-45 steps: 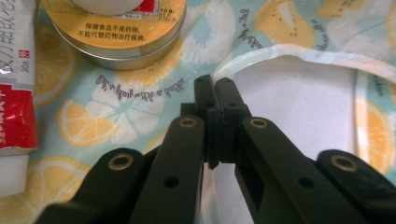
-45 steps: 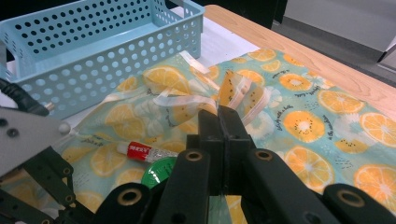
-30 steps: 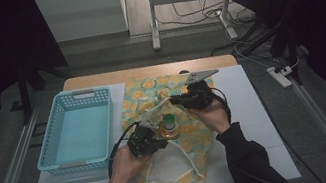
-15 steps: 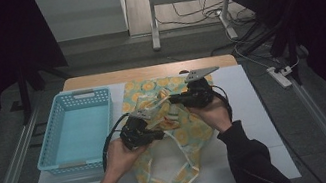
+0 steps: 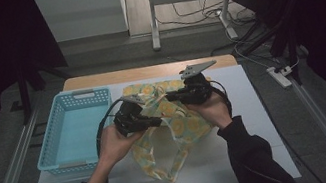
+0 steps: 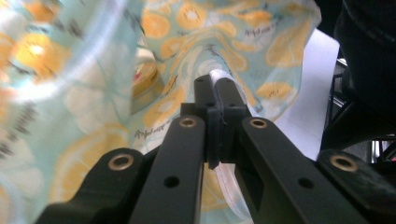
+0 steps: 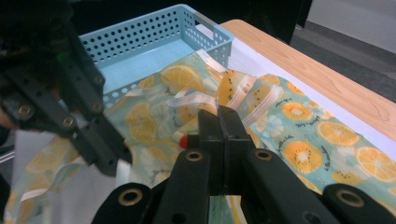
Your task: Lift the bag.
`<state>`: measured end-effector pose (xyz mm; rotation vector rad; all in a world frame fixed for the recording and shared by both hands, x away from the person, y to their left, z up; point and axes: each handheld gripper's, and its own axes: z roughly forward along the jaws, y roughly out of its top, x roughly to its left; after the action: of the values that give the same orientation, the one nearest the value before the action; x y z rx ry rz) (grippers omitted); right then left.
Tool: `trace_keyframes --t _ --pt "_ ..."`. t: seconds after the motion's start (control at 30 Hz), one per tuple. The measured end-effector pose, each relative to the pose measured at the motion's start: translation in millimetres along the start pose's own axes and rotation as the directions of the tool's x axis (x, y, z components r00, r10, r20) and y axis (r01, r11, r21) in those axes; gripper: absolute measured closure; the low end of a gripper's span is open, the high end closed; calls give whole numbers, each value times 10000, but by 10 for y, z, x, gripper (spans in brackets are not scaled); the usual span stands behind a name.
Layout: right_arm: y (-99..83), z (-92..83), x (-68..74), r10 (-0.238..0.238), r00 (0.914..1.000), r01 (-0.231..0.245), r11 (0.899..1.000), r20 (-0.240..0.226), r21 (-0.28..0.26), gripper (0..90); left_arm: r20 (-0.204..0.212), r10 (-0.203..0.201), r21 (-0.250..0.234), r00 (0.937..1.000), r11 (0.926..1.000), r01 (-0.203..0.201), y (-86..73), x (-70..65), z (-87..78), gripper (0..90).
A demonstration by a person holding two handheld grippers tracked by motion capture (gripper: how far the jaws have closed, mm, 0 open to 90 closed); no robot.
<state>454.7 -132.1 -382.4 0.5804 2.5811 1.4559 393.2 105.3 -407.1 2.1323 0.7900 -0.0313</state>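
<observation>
**Both grippers pinch the rim of a lemon-print bag above the table**

The left gripper (image 5: 155, 121) has its black jaws pressed together on the clear plastic rim of the pale green bag printed with orange citrus slices (image 5: 177, 127); in the left gripper view that rim strip (image 6: 218, 77) shows squeezed between the jaw tips, with the bag's fabric spread behind it. The right gripper (image 5: 172, 96) is likewise clamped on the bag's edge, and the right gripper view shows its jaws closed flat on the printed material (image 7: 299, 154), with a small red thing (image 7: 185, 140) just beside them.

In the high view the two grippers face each other over the middle of the white table top (image 5: 257, 120), holding the bag's mouth between them. The bag's lower part and looped handles (image 5: 173, 163) trail down toward the person's side. A light blue perforated plastic basket (image 5: 55, 156) stands to the left, just beside the bag. Inside the bag, the left gripper view shows a round golden lid (image 6: 147, 79), partly hidden.
</observation>
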Motion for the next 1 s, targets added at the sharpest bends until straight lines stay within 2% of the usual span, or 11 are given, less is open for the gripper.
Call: trace_keyframes --t 0.13,0.43,0.77,1.0 --pt "64 -14 28 2 9998 -2 10000 -182 29 900 -14 24 -208 10000 9998 -24 117 32 -131 898" --pt "255 -80 105 -312 9992 313 9995 -251 38 900 -211 273 -727 9994 9969 -288 373 47 -440 898" --pt "441 -145 158 -533 9981 531 9986 -292 -75 900 -315 451 -1250 9985 9910 -487 630 84 -676 899" --pt "619 -250 178 -746 9971 743 9970 -116 -224 900 -433 646 -1611 9970 9844 -708 825 60 -810 899"
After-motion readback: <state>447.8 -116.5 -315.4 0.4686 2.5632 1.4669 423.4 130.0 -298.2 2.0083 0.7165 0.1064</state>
